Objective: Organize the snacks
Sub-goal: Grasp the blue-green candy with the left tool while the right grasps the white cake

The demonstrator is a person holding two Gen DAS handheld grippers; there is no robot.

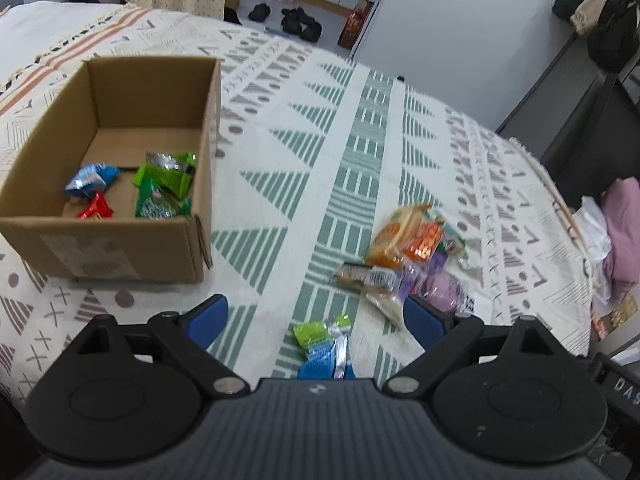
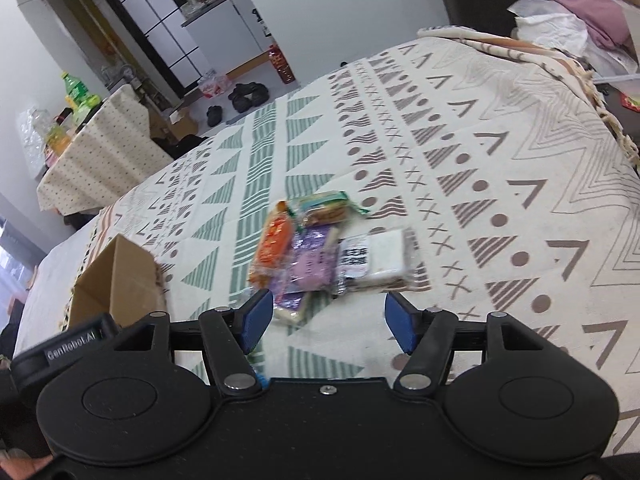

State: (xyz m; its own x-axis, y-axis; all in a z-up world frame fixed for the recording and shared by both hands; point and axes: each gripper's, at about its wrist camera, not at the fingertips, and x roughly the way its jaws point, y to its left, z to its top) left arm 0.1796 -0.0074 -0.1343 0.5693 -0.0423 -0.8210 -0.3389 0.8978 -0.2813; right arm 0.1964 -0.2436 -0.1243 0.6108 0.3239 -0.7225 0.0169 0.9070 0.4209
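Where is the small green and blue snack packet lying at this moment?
In the left wrist view, the green and blue packet lies on the patterned cloth between the open left gripper fingers, apart from the snack pile.

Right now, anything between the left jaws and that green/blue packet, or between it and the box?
Nothing visible. The small green-and-blue packet lies alone on the cloth between the open jaws of the left gripper. The cloth from there to the cardboard box is bare; only the box's near wall has to be cleared. The snack pile sits off right.

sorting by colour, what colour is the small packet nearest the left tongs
Green and blue small foil packet, clearest in the left wrist view.
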